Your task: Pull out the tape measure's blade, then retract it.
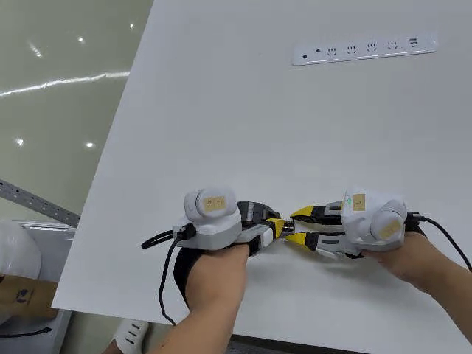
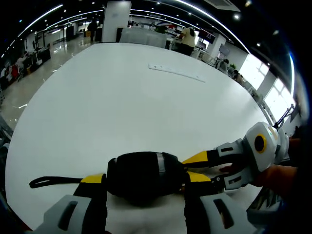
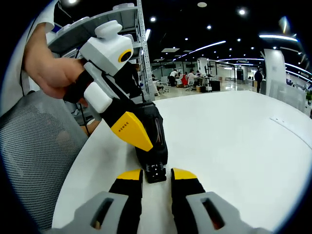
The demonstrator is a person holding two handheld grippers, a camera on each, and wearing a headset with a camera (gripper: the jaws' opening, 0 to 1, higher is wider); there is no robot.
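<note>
Two hand-held grippers meet tip to tip near the front edge of the white table (image 1: 221, 96). The left gripper (image 2: 145, 178) is clamped across the black case of the tape measure (image 3: 158, 130), one yellow pad on each flank, holding it just above the tabletop. The case's wrist strap (image 2: 48, 182) trails off on the side away from the other gripper. The right gripper (image 3: 156, 175) faces the case's mouth. Its jaws are set narrow, one either side of the blade hook (image 3: 155, 171); whether the pads already press on the hook cannot be told. No length of blade is visible between hook and case, so the pull-out is judged not yet begun.

Key relation: the case's mouth points straight at the right gripper, and the two grippers lie on one line running left to right across the head view. The blade's long axis should follow that line, so the draw calls for the right gripper to travel rightward, away from the held case. A power strip (image 1: 365, 49) lies well apart at the table's far side.
</note>
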